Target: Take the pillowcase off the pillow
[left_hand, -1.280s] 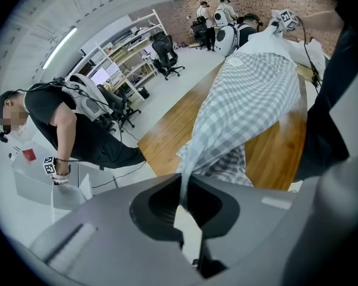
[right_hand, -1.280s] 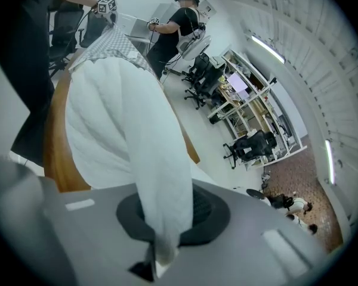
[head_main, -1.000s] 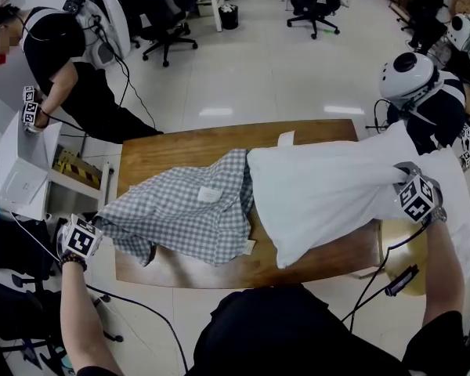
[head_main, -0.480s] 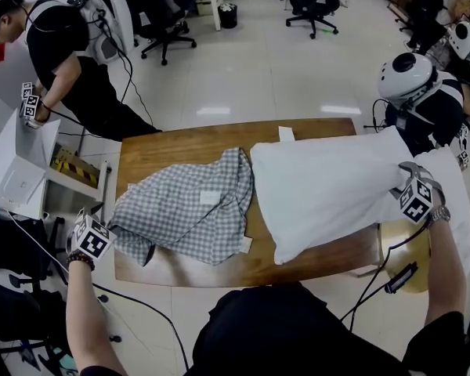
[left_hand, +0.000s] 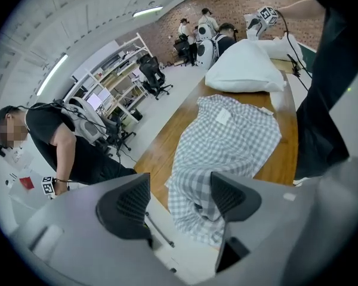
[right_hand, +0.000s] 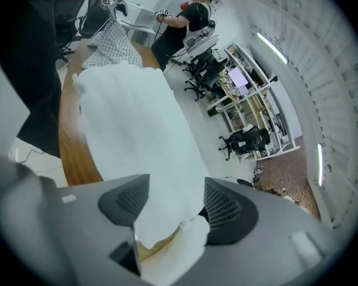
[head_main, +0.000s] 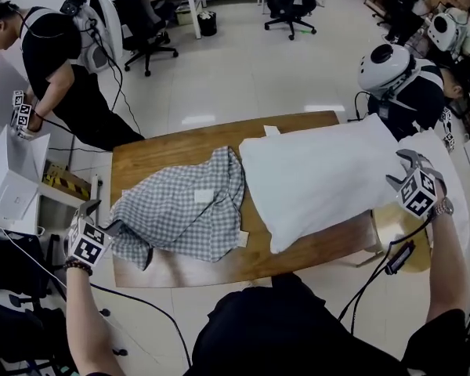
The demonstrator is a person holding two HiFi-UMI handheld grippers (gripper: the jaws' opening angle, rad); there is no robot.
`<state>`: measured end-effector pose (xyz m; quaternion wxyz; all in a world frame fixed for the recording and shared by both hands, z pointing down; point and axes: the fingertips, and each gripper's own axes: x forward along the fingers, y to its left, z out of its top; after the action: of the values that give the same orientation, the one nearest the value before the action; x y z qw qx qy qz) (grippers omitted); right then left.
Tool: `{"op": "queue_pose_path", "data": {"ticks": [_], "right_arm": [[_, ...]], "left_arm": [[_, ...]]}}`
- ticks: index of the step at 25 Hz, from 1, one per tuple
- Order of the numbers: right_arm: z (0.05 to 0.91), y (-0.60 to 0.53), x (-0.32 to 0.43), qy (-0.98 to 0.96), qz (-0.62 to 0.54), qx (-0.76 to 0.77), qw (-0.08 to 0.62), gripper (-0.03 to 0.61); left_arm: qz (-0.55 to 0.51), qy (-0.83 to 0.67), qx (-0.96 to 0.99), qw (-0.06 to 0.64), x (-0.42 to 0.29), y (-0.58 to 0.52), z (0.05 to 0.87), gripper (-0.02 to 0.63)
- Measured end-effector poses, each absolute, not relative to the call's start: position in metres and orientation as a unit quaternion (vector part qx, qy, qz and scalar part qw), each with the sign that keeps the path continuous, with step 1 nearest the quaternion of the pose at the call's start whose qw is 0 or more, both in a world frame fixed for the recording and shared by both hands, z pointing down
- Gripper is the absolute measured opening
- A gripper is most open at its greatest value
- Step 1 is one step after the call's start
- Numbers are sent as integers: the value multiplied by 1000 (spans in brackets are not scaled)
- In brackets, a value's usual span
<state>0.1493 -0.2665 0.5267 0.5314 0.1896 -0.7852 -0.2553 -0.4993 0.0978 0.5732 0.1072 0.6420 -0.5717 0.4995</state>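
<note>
The grey checked pillowcase point(head_main: 180, 210) lies slack and crumpled on the left half of the wooden table point(head_main: 164, 149). The bare white pillow point(head_main: 321, 175) rests on the right half, a small gap from the case. My left gripper point(head_main: 96, 216) hovers at the table's left edge beside the case's corner. Its jaws have just been opening; in the left gripper view the left gripper point(left_hand: 179, 201) stands open above the pillowcase point(left_hand: 227, 142), with nothing pinched. My right gripper point(head_main: 397, 171) sits at the pillow's right end. Its jaws have just been opening too: the right gripper point(right_hand: 176, 204) stands open around a corner of the pillow point(right_hand: 137, 130).
A person point(head_main: 43, 53) bends over a white box at the back left. Another person in a white helmet point(head_main: 385, 67) stands behind the table's right end. Office chairs point(head_main: 141, 30) stand farther back. A round yellowish stool point(head_main: 395, 233) and a cable hang near my right arm.
The pillowcase, stretched taut toward my left gripper a second ago, now lies slack. Both grippers have opened and backed off. The pillow has settled fully clear of the case.
</note>
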Motion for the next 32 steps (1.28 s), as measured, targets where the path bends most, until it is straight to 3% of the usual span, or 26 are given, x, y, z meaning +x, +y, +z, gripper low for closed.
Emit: {"op": "queue_pose_path", "data": {"ticks": [13, 23, 32], "right_arm": [[464, -176, 138, -858, -277, 201, 382, 273], [439, -95, 156, -932, -245, 190, 189, 170], [414, -21, 163, -957, -217, 171, 93, 87]], "left_arm": [[417, -607, 676, 19, -375, 92, 507, 252], [315, -653, 687, -44, -203, 103, 473, 170], [232, -653, 718, -67, -67, 118, 445, 121]]}}
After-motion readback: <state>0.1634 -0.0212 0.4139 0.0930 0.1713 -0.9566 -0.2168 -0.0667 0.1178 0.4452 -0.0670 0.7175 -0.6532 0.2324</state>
